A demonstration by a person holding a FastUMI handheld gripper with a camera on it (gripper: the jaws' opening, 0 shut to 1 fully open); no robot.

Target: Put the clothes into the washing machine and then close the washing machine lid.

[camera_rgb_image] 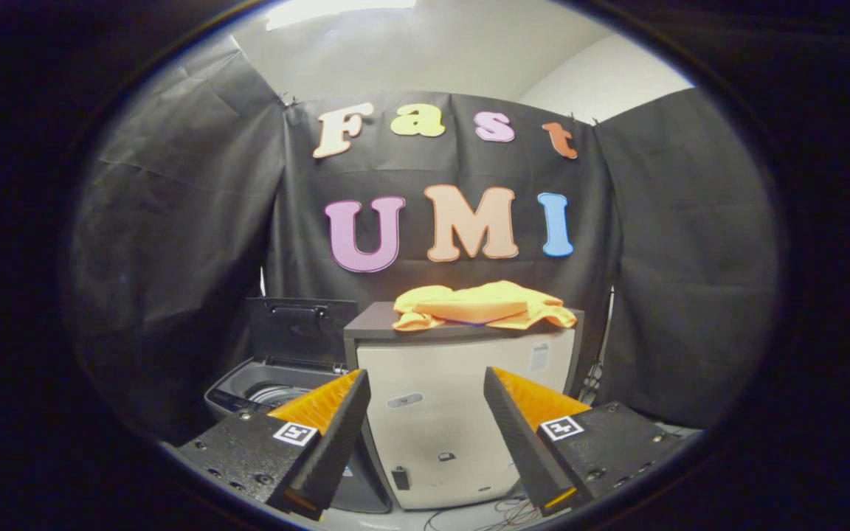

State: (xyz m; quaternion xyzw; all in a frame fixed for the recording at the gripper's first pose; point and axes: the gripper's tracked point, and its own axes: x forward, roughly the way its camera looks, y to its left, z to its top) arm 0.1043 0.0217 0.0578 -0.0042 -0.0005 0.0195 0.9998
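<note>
The orange clothes point(482, 304) are lying bunched on top of a pale cabinet point(462, 413), spreading along its top from side to side and overhanging its front edge. They are sitting beyond and above the gripper point(426, 413), whose fingers are standing wide apart, holding nothing. The washing machine point(263, 387) is waiting just beside the cabinet's left, its lid point(301, 330) standing raised.

**Q:** what colours are you seeing past your fingers?

**Me:** clothes point(480, 306) are bright orange-yellow — lying on a cream-white cabinet point(462, 413) with a dark brown top. Washing machine point(277, 387) beside it is dark grey, lid point(301, 328) black. My gripper point(426, 398) carries black-and-white square tags.
</note>
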